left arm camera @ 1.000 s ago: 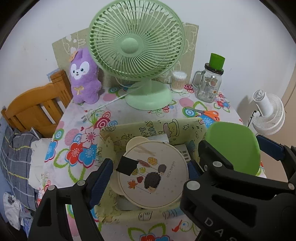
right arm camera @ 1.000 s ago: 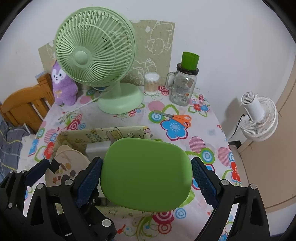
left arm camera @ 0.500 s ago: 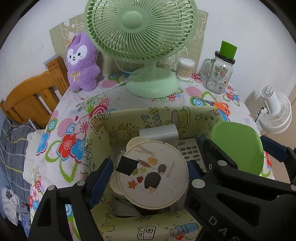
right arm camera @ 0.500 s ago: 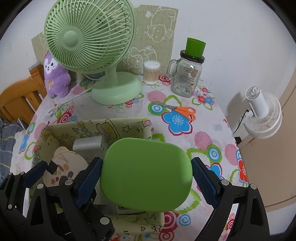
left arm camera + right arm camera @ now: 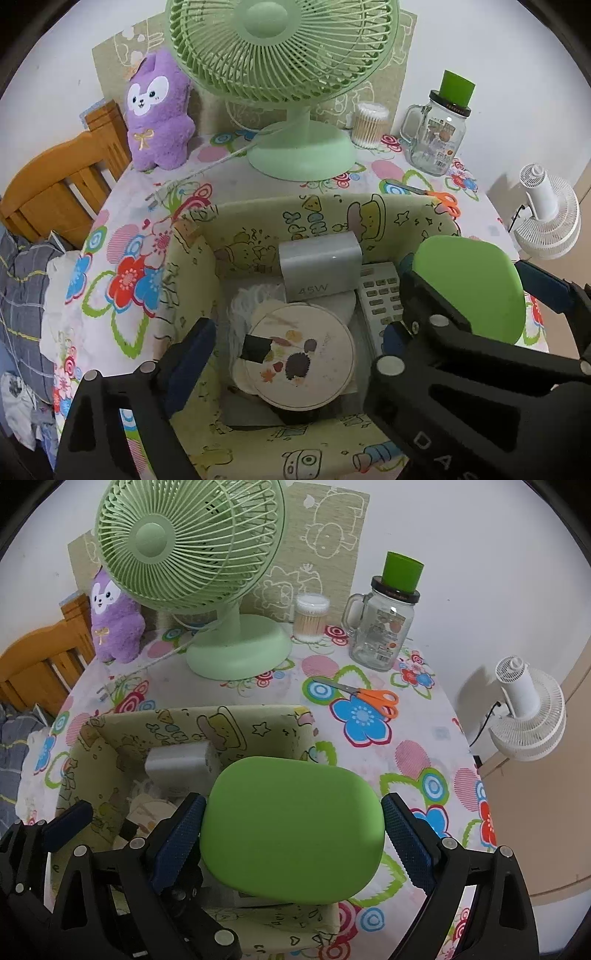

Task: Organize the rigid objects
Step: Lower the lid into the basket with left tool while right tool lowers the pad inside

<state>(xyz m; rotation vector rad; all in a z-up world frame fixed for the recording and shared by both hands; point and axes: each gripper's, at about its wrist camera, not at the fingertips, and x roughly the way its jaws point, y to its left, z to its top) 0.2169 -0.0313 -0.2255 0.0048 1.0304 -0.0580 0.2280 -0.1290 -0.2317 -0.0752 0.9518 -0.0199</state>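
Note:
A round disc with a hedgehog print lies flat inside the cartoon-print fabric box. It rests on other items there, next to a grey charger and a white keypad. My left gripper straddles the disc with its jaws opening, and the blue pads stand clear of its rim. My right gripper is shut on a rounded green case, held over the box's right part. The case also shows at the right of the left wrist view.
A green desk fan, a purple plush, a cotton-swab tub and a glass mug-jar with a green cup line the table's back. Orange scissors lie right of the box. A white fan stands off the table's right edge and a wooden chair off its left.
Both grippers have sunk toward the box. The left jaws have spread and the disc has dropped out of them onto the box's contents. The green case stays gripped.

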